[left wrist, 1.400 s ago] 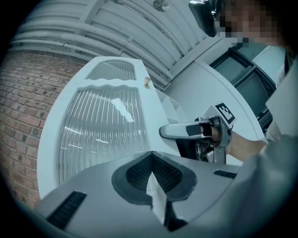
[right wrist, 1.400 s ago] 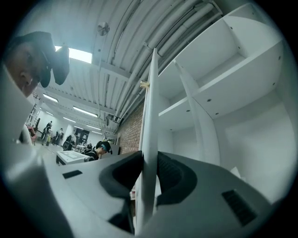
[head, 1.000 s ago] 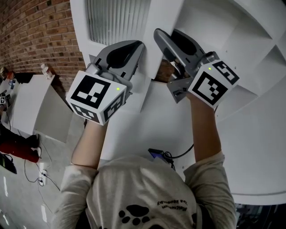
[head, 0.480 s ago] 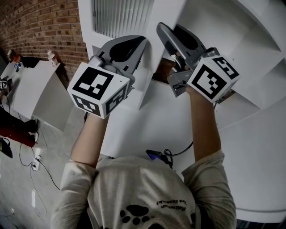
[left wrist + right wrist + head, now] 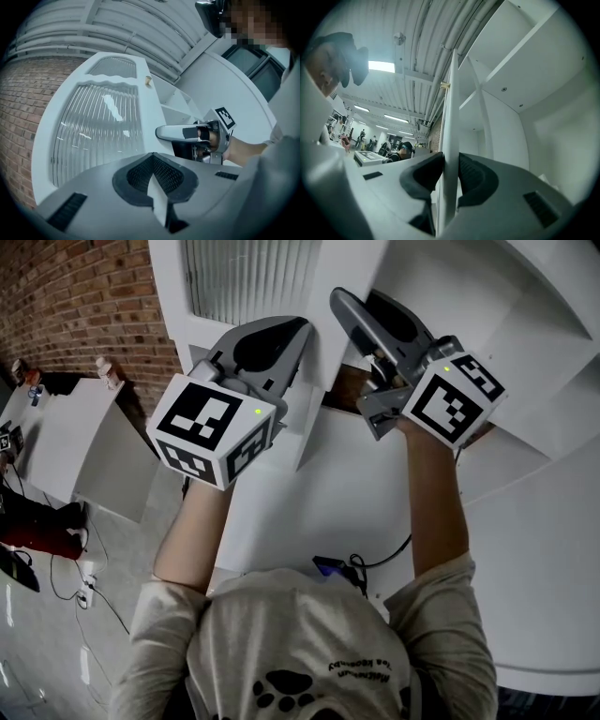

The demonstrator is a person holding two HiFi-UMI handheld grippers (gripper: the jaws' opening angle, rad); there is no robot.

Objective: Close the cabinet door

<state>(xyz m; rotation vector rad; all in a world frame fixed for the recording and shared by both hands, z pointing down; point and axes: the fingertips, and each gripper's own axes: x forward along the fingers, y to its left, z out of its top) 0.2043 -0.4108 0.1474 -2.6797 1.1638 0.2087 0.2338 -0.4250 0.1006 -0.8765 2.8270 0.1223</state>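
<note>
DOOR: white cabinet door (image 5: 248,277), ribbed glass panel, stands open left of the shelves (image 5: 525,334) | RIGHT: right gripper (image 5: 449,161) clamped on the door's edge | LEFT: left gripper (image 5: 152,157) closed, empty, against the door's outer face | CHANGE: door and grippers barely shifted from a second ago

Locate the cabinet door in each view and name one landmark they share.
Head view: door at top centre, ribbed.
Left gripper view: door fills the left half, ribbed face toward the camera.
Right gripper view: door edge-on, a thin white strip up the centre between the jaws.
Shared landmark: right gripper, clamped on the door's edge in all three.
</note>
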